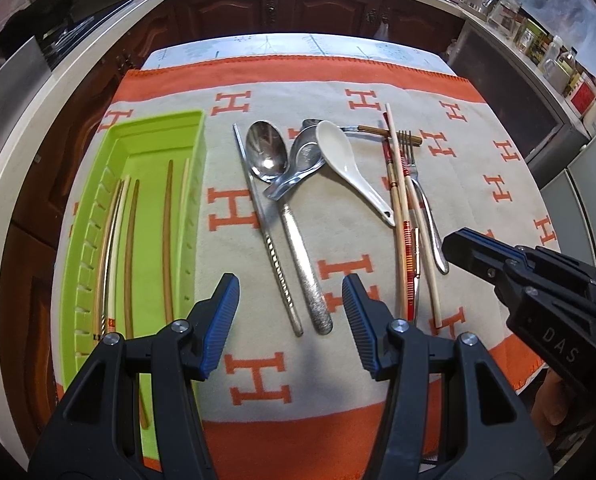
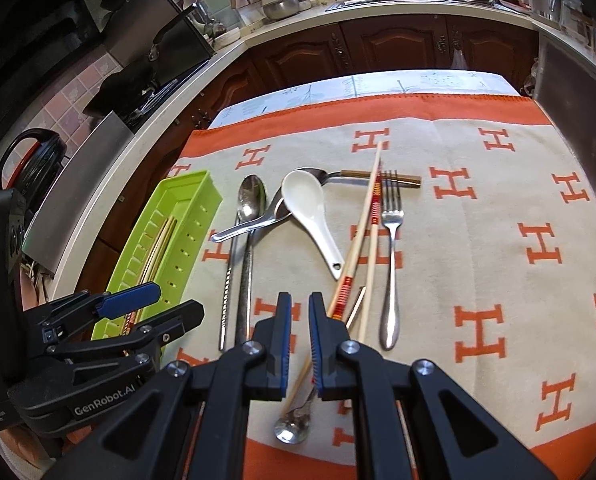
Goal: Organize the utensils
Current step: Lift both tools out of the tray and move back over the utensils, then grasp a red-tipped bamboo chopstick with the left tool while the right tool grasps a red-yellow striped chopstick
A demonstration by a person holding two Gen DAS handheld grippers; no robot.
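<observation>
Partly done: several chopsticks (image 1: pixel 168 236) lie in the green tray (image 1: pixel 196 184); spoons (image 1: pixel 266 152), fork (image 1: pixel 415 184) and more chopsticks remain on the cloth (image 1: pixel 477 168). Left gripper (image 1: pixel 290 316) gapes wide, empty. Right gripper (image 2: pixel 299 344) nearly closed, apparently gripping nothing.

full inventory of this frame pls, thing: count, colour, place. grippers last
tray: 1, lime green, left on blanket
chopsticks in tray: about 5, wood and cream
metal chopstick: 1, silver, right of tray
metal spoons: at least 3, silver, centre, overlapping
ceramic spoon: 1, white, on the spoons
loose chopsticks: about 3, wood with red bands, right of centre
fork: 1, silver, beside them
small spoon: 1, silver, near edge
blanket: 1, beige and orange
left gripper: open, empty
right gripper: nearly shut, nothing visibly clamped
</observation>
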